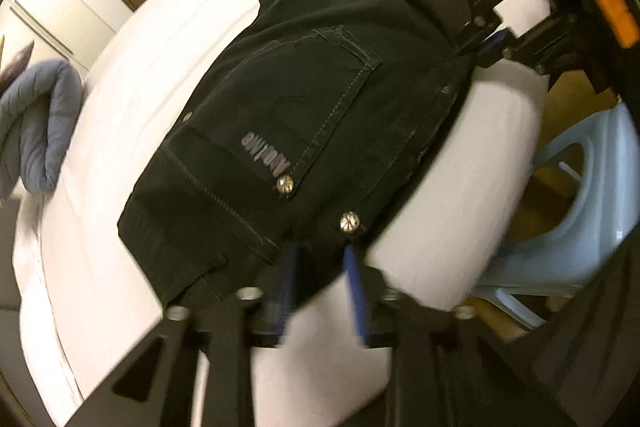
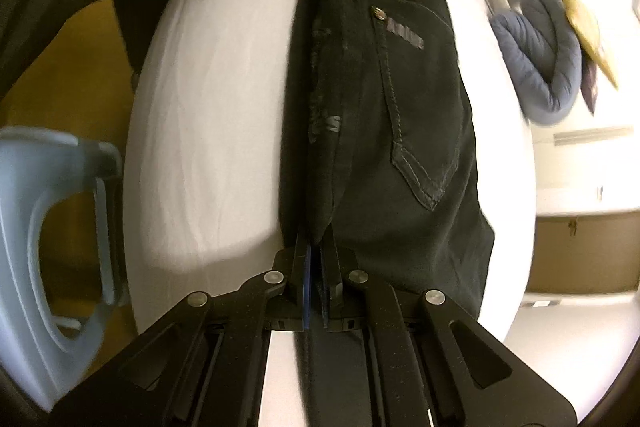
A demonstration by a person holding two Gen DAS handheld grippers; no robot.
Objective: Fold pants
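Black denim pants (image 1: 304, 99) with riveted back pocket, spread on the white bed (image 1: 132, 75) near its edge. Heavy, limp, non-slip cloth; best taken along the thick waistband. Right gripper (image 2: 316, 259) clamped on that band; left gripper (image 1: 320, 259) parted, straddling it.

The left gripper (image 1: 320, 259) is a matte black linkage frame with flat bars joined by round silver pivot screws. Its two fingers (image 1: 289, 275) carry narrow blue pads, and a triangular cutout opens in the outermost bar on each side behind the pivots.

The right gripper (image 2: 318, 259) has the same build: black angular bars, four silver screw heads in a row behind the tips, slot-shaped cutouts on the outer arms, and thin blue pads (image 2: 307, 283) lining the black fingers. In the left wrist view its body shows an orange rectangular marking (image 1: 616, 21) behind the linkage.
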